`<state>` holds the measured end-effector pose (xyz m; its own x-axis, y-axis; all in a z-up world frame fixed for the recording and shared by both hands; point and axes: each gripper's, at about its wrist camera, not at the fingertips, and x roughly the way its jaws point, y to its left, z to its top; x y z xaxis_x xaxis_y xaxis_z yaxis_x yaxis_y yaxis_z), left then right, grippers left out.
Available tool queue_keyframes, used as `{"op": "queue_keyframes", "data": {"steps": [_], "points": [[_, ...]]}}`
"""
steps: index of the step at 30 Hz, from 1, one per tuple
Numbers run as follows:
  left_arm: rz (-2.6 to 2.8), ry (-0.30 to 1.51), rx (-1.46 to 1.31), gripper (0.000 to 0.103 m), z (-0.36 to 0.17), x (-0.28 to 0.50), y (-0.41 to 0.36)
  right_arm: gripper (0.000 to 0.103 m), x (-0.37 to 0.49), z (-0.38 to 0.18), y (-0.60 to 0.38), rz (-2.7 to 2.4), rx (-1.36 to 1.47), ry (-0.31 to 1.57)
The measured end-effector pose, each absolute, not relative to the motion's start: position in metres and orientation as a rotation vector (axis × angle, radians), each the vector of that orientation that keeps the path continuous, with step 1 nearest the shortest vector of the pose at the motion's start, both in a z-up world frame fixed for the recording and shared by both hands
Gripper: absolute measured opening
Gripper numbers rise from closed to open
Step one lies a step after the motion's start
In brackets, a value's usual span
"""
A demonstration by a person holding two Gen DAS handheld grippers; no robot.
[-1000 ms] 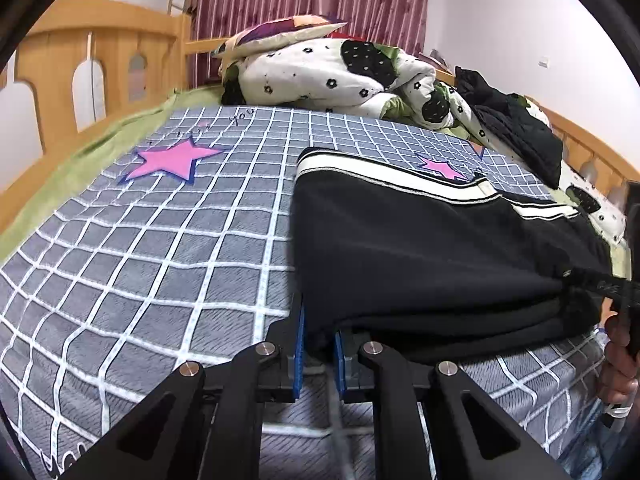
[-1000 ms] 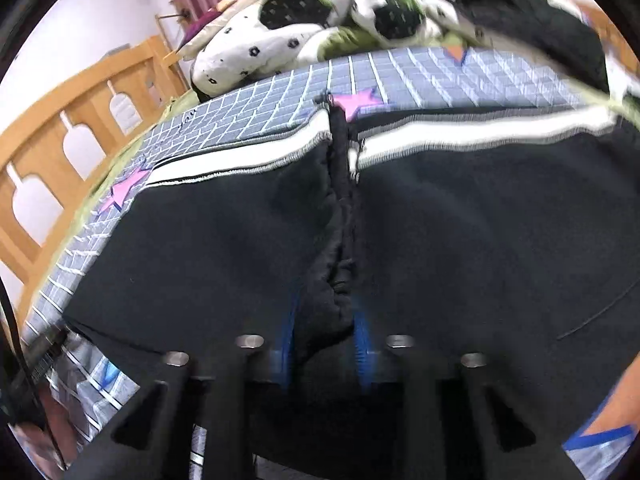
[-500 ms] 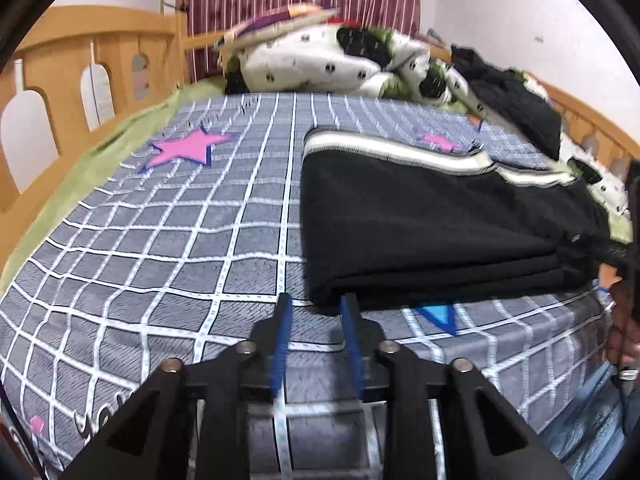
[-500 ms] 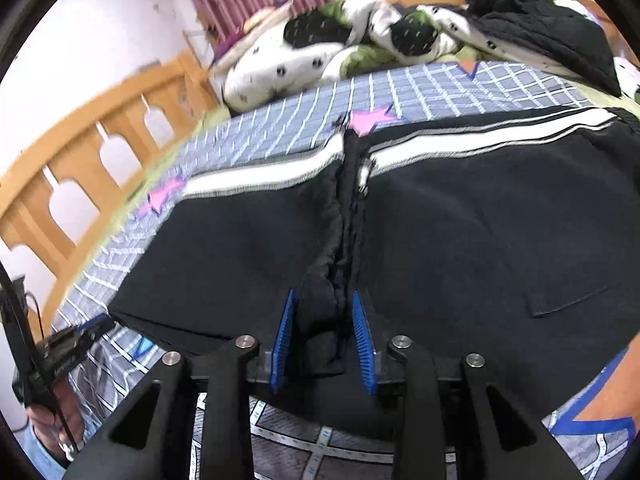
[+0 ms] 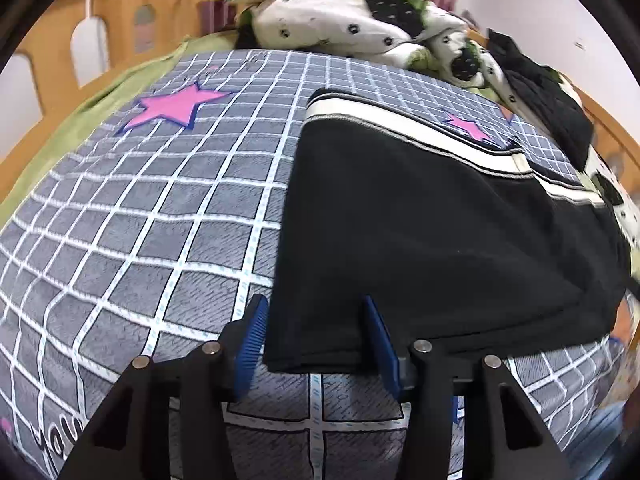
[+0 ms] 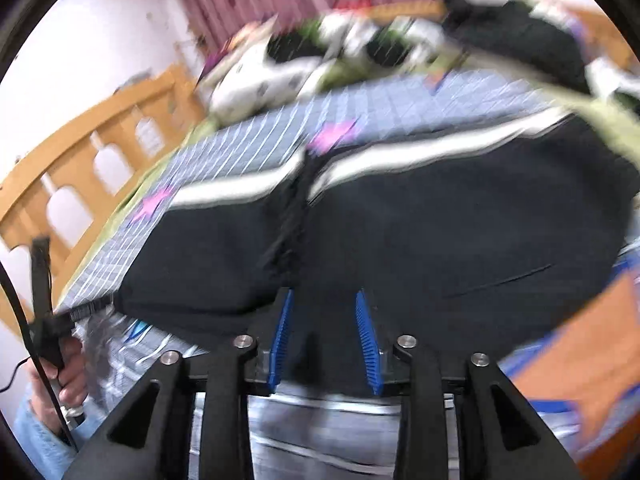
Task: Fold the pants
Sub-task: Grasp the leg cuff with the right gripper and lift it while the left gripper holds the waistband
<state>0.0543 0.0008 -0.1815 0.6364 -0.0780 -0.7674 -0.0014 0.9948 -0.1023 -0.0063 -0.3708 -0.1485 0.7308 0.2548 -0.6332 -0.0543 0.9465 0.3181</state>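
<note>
Black pants with a white side stripe lie folded flat on the grey checked bedspread. My left gripper is open, its blue pads either side of the near left corner of the pants. In the blurred right wrist view the pants spread across the bed, with a bunched ridge running up the middle. My right gripper is open at the near edge of the pants, holding nothing.
A white flowered quilt and pillow are heaped at the head of the bed. A black garment lies at the far right. A wooden bed rail runs along the left. The person's hand holding the other gripper shows at lower left.
Both grippers have let go of the pants and opened wide. The left gripper moved back in over the near left corner. The right view now swings, blurred.
</note>
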Motion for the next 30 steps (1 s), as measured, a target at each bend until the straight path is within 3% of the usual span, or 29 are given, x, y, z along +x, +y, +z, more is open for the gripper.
{"op": "queue_keyframes", "data": {"steps": [1,2,7,13,21,23,24,25,26,27,29,30], "points": [[-0.046,0.878,-0.092,0.059,-0.179,0.054,0.002,0.056,-0.012,-0.144,-0.381,0.137,0.278,0.710],[-0.055,0.878,-0.103,0.060,-0.175,0.055,0.004,0.060,-0.018,-0.138,-0.399,0.076,0.275,0.683],[-0.104,0.869,-0.180,0.060,-0.155,0.078,0.019,0.060,-0.019,-0.134,-0.472,-0.180,0.271,0.639],[-0.163,0.910,-0.177,0.060,-0.150,0.128,0.021,0.060,0.018,-0.161,-0.548,-0.319,0.402,0.726],[-0.233,0.995,-0.241,0.058,-0.189,0.167,0.032,0.060,0.076,-0.199,-0.587,-0.285,0.509,0.801],[-0.241,0.982,-0.218,0.054,-0.189,0.169,0.027,0.063,0.087,-0.200,-0.589,-0.276,0.520,0.804],[-0.245,0.979,-0.221,0.042,-0.189,0.171,0.026,0.062,0.089,-0.201,-0.590,-0.280,0.529,0.800],[-0.254,0.987,-0.228,0.030,-0.190,0.174,0.023,0.055,0.091,-0.201,-0.591,-0.289,0.534,0.797],[-0.243,0.978,-0.227,0.021,-0.188,0.174,0.022,0.038,0.093,-0.201,-0.590,-0.299,0.526,0.801],[-0.236,0.958,-0.230,0.012,-0.184,0.173,0.021,0.033,0.094,-0.198,-0.588,-0.287,0.512,0.801],[-0.227,0.911,-0.217,0.010,-0.173,0.168,0.019,0.018,0.090,-0.187,-0.581,-0.288,0.481,0.748],[-0.224,0.881,-0.204,0.010,-0.166,0.165,0.016,0.016,0.085,-0.176,-0.574,-0.288,0.463,0.702]]}}
